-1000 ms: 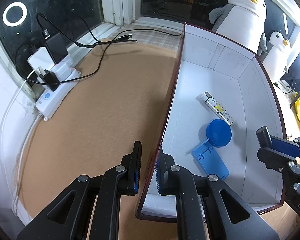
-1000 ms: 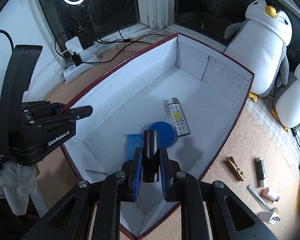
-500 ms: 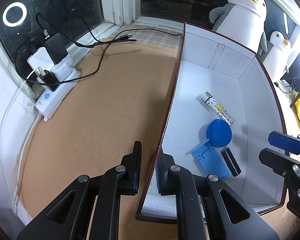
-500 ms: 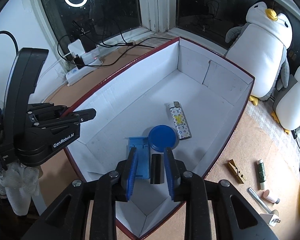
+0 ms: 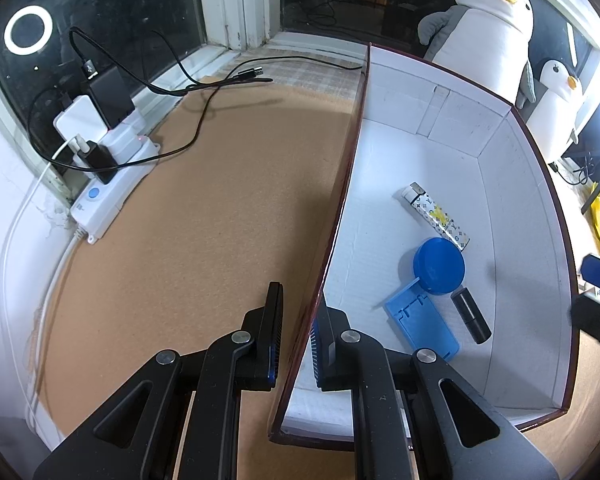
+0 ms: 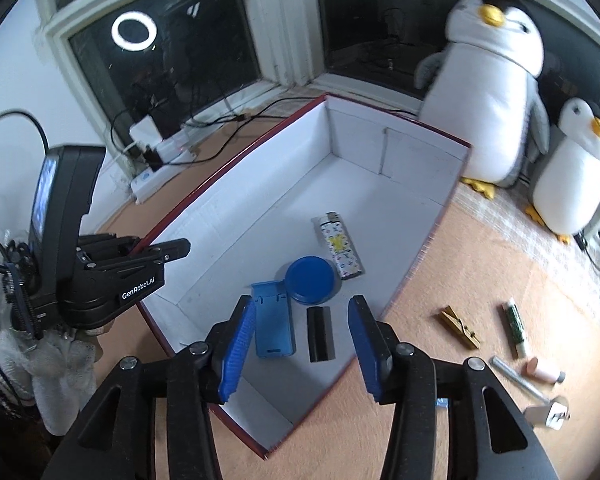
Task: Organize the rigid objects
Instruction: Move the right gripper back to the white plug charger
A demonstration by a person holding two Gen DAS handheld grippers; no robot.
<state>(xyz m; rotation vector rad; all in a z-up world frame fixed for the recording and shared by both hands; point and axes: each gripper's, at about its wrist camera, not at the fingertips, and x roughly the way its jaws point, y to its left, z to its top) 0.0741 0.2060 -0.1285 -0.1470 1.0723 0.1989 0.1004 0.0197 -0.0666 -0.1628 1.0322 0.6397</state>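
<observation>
A white box with dark red outer walls (image 5: 452, 128) (image 6: 388, 140) stands on the cork table. On its floor lie a black cylinder (image 5: 470, 315) (image 6: 320, 334), a blue flat holder (image 5: 421, 327) (image 6: 272, 328), a blue round lid (image 5: 438, 260) (image 6: 309, 280) and a patterned lighter (image 5: 436, 215) (image 6: 339, 246). My left gripper (image 5: 297, 340) is shut on the box's left wall, one finger on each side. My right gripper (image 6: 300, 354) is open and empty, above the near end of the box over the black cylinder.
On the table right of the box lie a wooden clothespin (image 6: 459, 327), a green tube (image 6: 514, 327), a pink tube (image 6: 544, 370), a metal rod (image 6: 516, 376) and a plug (image 6: 548, 414). Two penguin toys (image 6: 496, 88) stand behind. A power strip with cables (image 5: 108, 184) lies left.
My right gripper opened and let the black cylinder drop onto the box floor beside the blue holder, then opened wider and drew back upward. My left gripper kept its hold on the wall.
</observation>
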